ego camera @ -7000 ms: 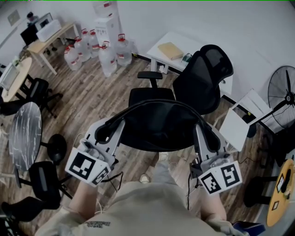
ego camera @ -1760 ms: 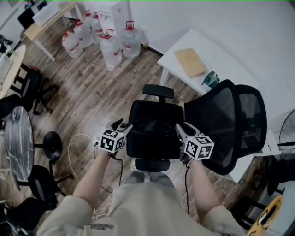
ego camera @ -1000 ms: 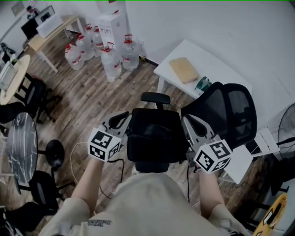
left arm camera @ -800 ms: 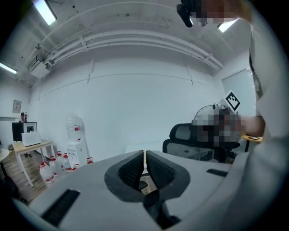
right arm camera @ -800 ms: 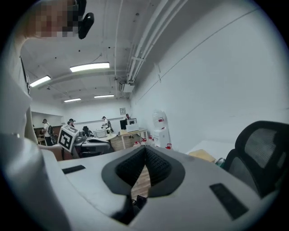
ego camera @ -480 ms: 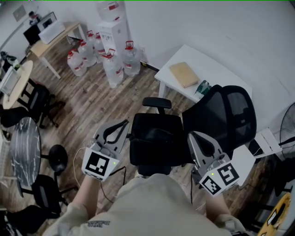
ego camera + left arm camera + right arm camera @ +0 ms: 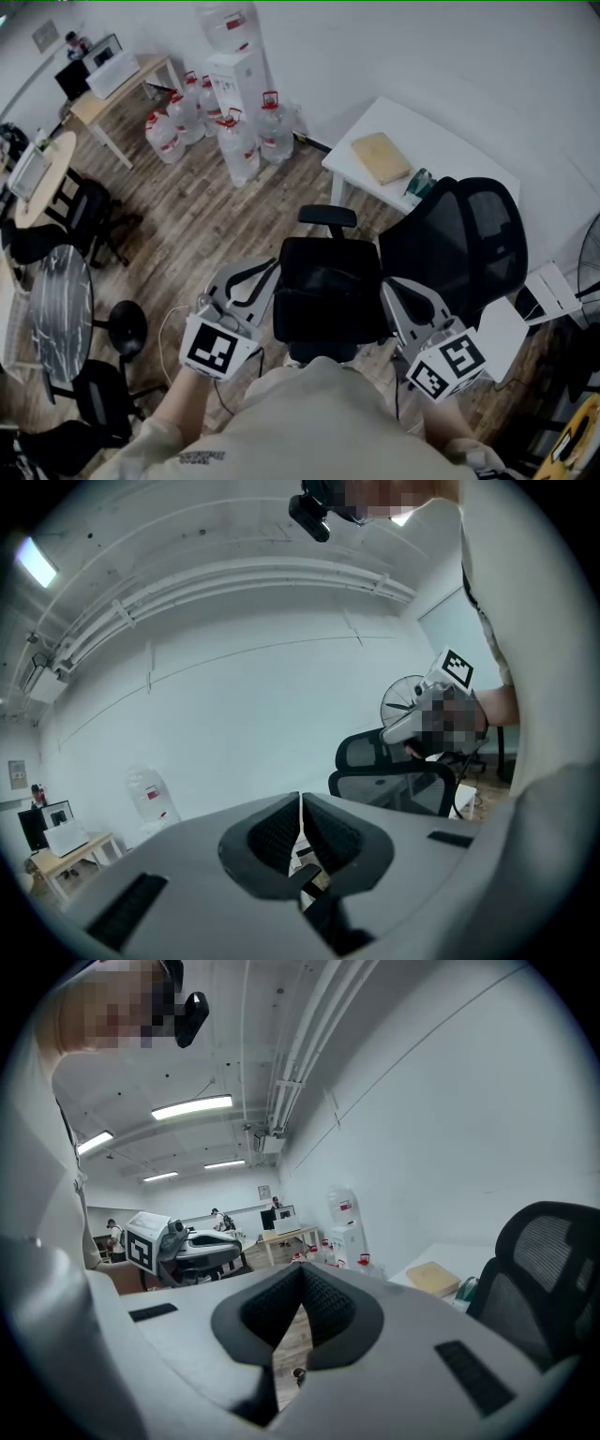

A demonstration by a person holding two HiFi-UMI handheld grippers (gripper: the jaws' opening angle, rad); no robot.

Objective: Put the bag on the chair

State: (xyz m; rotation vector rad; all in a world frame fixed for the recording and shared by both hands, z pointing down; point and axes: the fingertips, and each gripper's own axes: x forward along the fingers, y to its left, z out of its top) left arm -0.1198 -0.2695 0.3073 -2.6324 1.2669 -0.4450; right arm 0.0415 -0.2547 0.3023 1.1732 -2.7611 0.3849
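Note:
A black bag [image 7: 328, 302] lies on the seat of the black office chair [image 7: 457, 246]; black on black, its edges are hard to make out. My left gripper [image 7: 271, 266] hangs beside the seat's left edge, apart from the bag, jaws shut and empty. My right gripper [image 7: 391, 286] is at the seat's right edge, also shut with nothing in it. In the left gripper view the shut left gripper [image 7: 300, 819] points past the chair's mesh back [image 7: 389, 782] and the right gripper [image 7: 439, 716]. In the right gripper view the shut right gripper [image 7: 302, 1290] points towards the left gripper [image 7: 183, 1246].
A white table [image 7: 441, 145] with a tan packet [image 7: 380, 157] stands behind the chair. Several water jugs [image 7: 234, 141] cluster by the wall. At the left are round tables [image 7: 58, 309] and black stools [image 7: 127, 323]; a white folding chair [image 7: 548, 291] is at the right.
Both grippers have drawn back from the bag's sides towards the person and risen. The bag stays on the seat.

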